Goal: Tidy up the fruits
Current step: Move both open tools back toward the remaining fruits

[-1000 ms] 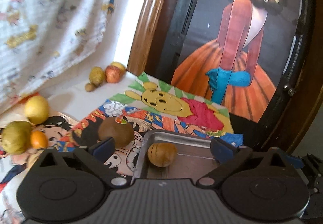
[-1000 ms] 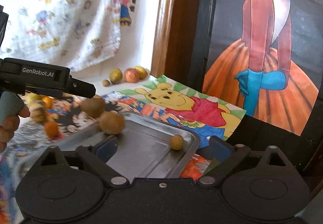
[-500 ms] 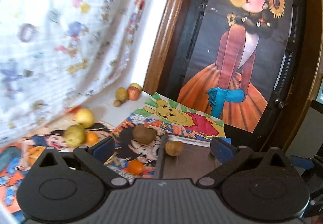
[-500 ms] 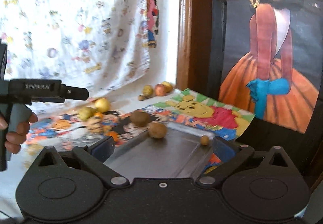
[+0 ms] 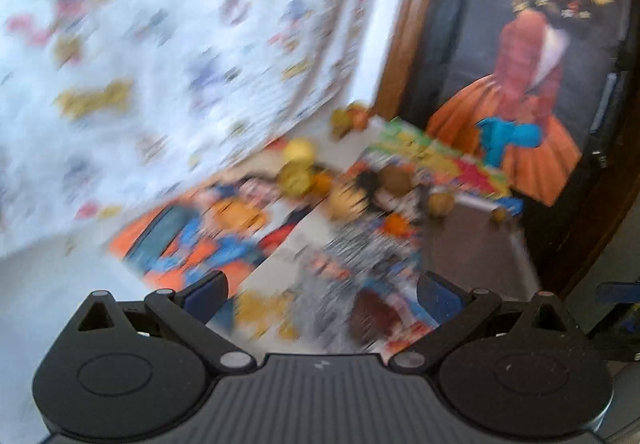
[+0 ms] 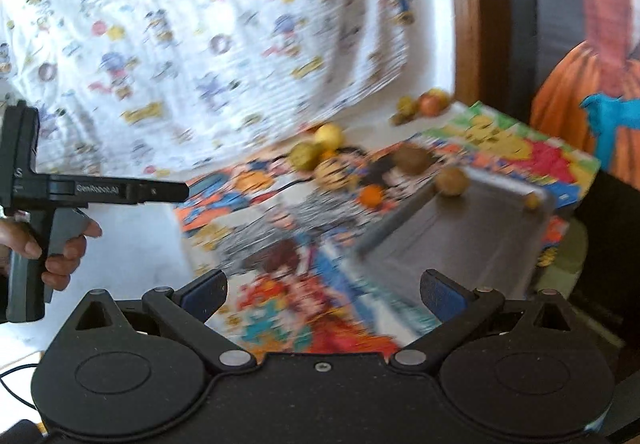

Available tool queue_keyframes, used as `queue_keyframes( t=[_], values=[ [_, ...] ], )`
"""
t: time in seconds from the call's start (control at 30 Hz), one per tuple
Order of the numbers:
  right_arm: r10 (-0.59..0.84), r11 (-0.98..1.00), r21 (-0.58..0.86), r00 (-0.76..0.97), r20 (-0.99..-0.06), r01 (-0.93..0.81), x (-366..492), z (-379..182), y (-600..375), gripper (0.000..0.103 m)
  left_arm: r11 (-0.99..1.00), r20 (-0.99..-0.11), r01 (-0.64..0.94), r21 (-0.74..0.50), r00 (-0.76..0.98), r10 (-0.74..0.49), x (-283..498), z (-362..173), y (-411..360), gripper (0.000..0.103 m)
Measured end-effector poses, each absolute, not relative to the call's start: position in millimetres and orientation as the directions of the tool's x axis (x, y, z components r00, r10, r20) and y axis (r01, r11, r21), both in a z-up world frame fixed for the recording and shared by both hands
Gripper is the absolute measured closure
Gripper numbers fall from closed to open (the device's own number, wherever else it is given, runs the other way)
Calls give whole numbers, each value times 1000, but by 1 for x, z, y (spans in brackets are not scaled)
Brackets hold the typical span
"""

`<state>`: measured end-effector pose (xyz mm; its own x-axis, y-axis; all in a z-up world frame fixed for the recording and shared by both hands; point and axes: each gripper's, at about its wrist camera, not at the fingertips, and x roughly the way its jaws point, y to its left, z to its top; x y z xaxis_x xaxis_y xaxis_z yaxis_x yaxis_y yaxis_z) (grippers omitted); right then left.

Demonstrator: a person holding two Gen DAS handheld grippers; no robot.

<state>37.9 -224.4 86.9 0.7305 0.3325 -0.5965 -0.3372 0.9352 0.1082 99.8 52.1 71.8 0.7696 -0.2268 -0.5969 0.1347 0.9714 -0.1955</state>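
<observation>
Both views are smeared by motion blur, the left wrist view more strongly, so the small fruits are only soft blobs and their kinds are hard to name. The prints on the table covering are also hard to read, and the lower part of each view is hidden by the gripper's own black body.

The left gripper (image 5: 322, 294) has its two blue-tipped fingers set wide apart, with nothing between them. The right gripper (image 6: 324, 294) is also spread wide and holds nothing. In the right wrist view the left gripper shows from the side at the left edge, level and pointing to the right, and a hand (image 6: 60, 248) is wrapped around its grey grip.

The metal tray (image 6: 472, 240) lies on the colourful cartoon mats (image 6: 304, 308), ahead of the right gripper and to its right. A brown round fruit (image 6: 452, 182) sits at the tray's far left corner and a small brown fruit (image 6: 532, 200) at its far right rim. The other fruits lie beyond on the mats, well apart from both grippers: an orange (image 6: 371, 196), a darker brown fruit (image 6: 412, 159), a yellow-green fruit (image 6: 304, 157) and a yellow one (image 6: 330, 135) touching it. A last small cluster of fruits (image 6: 424, 105) lies far back beside the wooden frame (image 6: 466, 12), below the printed curtain (image 6: 200, 28).
</observation>
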Motion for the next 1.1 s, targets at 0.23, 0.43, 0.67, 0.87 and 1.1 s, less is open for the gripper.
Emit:
queue_keyframes(
  t=[0.23,0.43,0.67,0.87,1.1],
  values=[
    [406,913,257,641,-651,-316,71,98,-195,1,993,-652,39,-115,751,-105,99,67,92,0],
    [406,912,322,655,-637,-253,115,132,-179,1,998,-642,25,-58,764,-57,123,99,108,0],
    [488,837,503,708,-511,-213,178,186,-183,0,998,-543,50,-44,837,-66,169,139,106,0],
    [472,854,433,782,-408,-289,226,188,-197,0,986,-482,141,-88,860,-166,211,122,82,0],
    [360,931,123,813,-458,-343,260,119,-212,1,972,-524,179,-149,820,-231,260,72,60,0]
  ],
)
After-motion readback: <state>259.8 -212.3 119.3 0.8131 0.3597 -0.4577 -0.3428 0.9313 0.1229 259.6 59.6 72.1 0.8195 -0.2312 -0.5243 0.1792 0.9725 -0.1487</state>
